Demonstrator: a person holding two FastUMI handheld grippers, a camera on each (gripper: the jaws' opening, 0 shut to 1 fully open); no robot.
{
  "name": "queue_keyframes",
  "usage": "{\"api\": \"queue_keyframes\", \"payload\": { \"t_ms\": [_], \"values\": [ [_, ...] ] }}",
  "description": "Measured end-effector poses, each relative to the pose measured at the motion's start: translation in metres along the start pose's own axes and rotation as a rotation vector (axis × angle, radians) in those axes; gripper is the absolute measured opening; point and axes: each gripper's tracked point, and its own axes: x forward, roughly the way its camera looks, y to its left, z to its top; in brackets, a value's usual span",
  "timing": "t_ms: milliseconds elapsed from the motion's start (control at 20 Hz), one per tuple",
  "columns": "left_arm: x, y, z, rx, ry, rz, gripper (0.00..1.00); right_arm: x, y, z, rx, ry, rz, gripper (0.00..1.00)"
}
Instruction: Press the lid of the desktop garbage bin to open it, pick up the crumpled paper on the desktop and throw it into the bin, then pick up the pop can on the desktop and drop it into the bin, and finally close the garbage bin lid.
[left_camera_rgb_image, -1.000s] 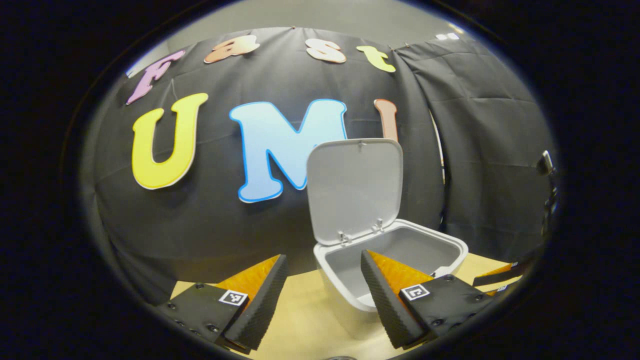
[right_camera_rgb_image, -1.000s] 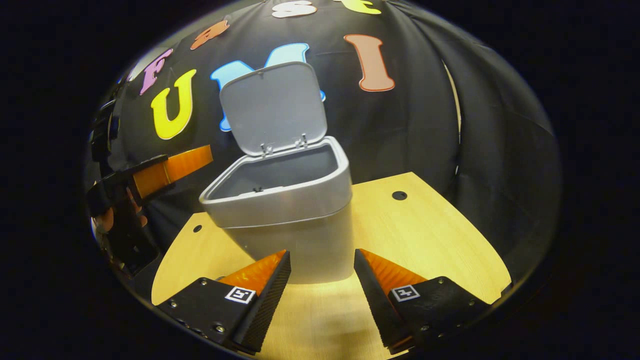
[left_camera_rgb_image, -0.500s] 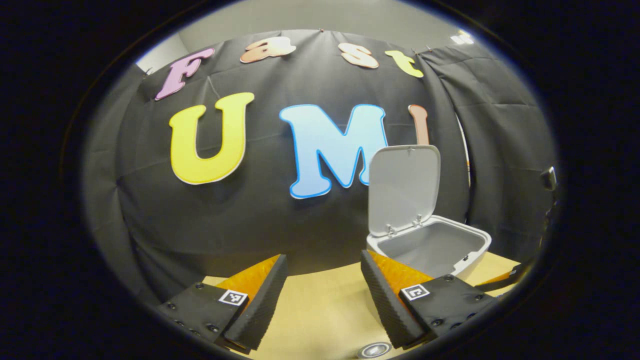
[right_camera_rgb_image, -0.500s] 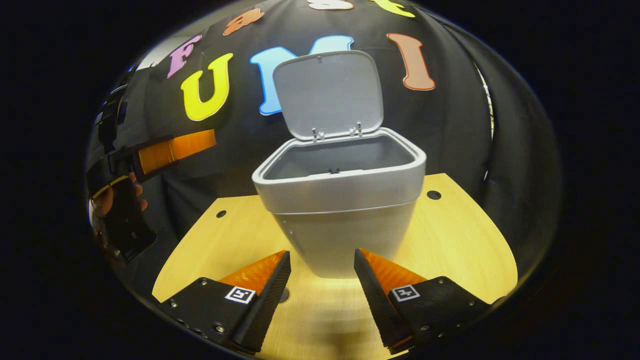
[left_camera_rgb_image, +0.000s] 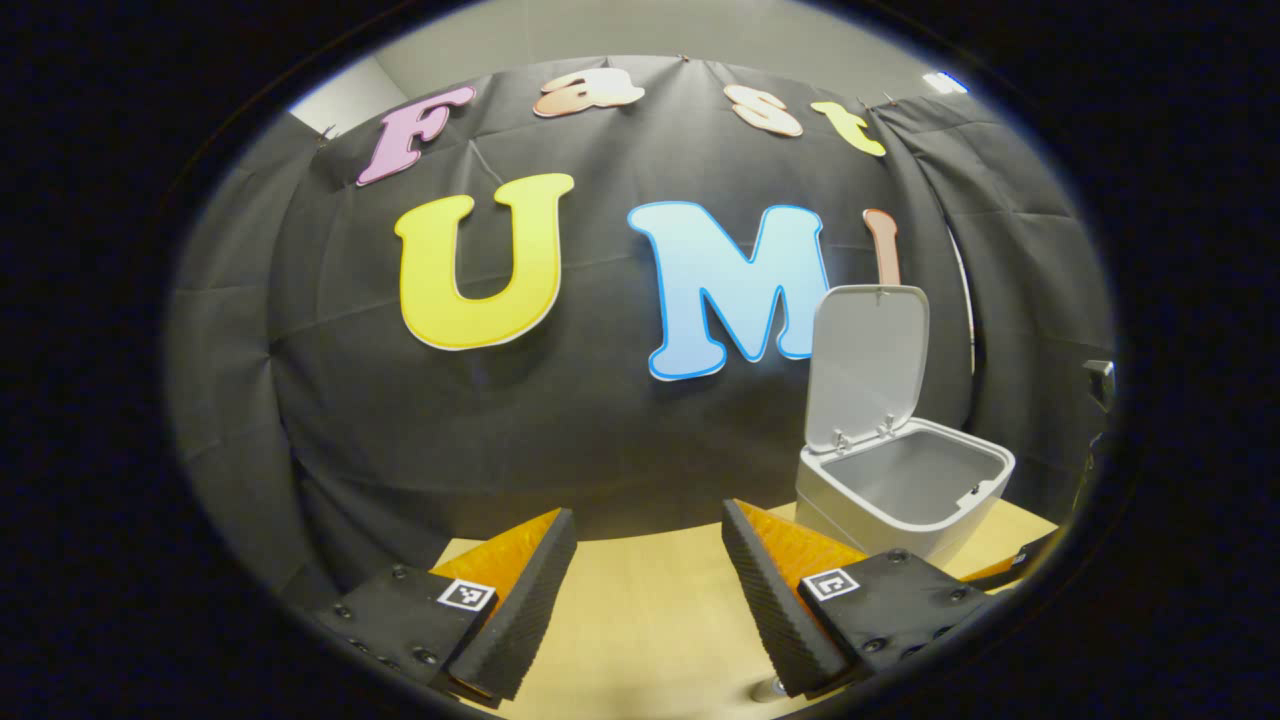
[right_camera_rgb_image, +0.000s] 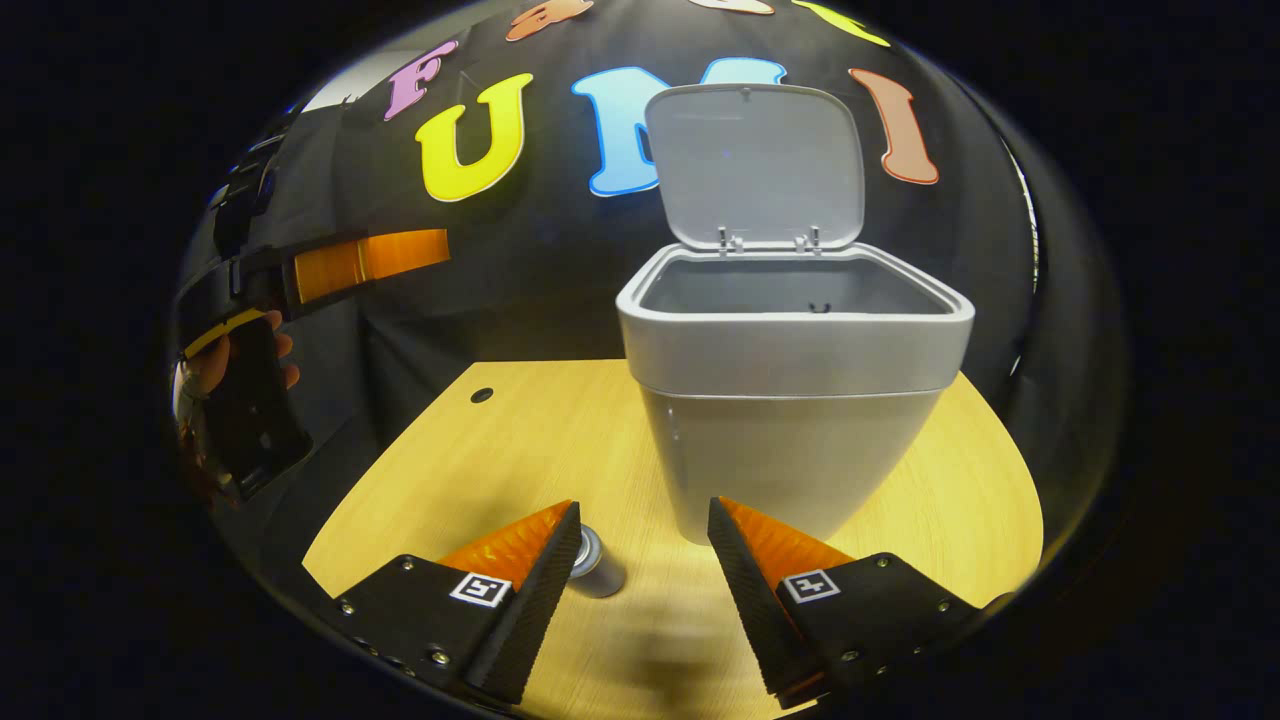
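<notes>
The grey garbage bin (right_camera_rgb_image: 790, 400) stands on the wooden table with its lid (right_camera_rgb_image: 755, 165) swung upright at the back. In the left gripper view the bin (left_camera_rgb_image: 905, 490) sits at the right with the lid (left_camera_rgb_image: 868, 365) up. A small silver pop can (right_camera_rgb_image: 598, 568) stands on the table in front of the bin, close beside one finger of my right gripper (right_camera_rgb_image: 640, 590), which is open and holds nothing. My left gripper (left_camera_rgb_image: 648, 590) is open and hangs above the table's left part; the right gripper view shows it (right_camera_rgb_image: 370, 255) held by a hand (right_camera_rgb_image: 215, 365).
The wooden table (right_camera_rgb_image: 500, 450) has small round holes (right_camera_rgb_image: 481, 395) near its back edge. The black cloth wall stands close behind the bin. A finger of the right gripper (left_camera_rgb_image: 1010, 565) peeks in at the right edge of the left gripper view.
Both hands have moved left, so the bin has slid to the right in both views. The pop can has come into the right gripper view. Both grippers have stayed open.
</notes>
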Motion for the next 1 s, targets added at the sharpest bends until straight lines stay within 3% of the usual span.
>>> {"api": "queue_keyframes", "payload": {
  "t_ms": [250,300,400,950,1000],
  "values": [
    [-0.004,0.019,-0.005,0.002,0.003,0.024,0.96,0.01,0.019,-0.004,-0.029,0.017,0.034,0.83],
    [-0.005,0.022,-0.006,0.002,0.004,0.027,1.0,0.012,0.023,-0.004,-0.036,0.021,0.039,0.83],
    [-0.007,0.028,-0.007,0.001,0.005,0.035,0.96,0.015,0.029,-0.007,-0.05,0.034,0.05,0.83],
    [-0.017,0.053,-0.017,-0.008,0.018,0.081,1.0,0.033,0.047,-0.028,-0.117,0.095,0.078,0.83],
    [-0.018,0.055,-0.017,-0.008,0.018,0.085,0.96,0.034,0.049,-0.031,-0.124,0.1,0.08,0.83]
  ]
}}
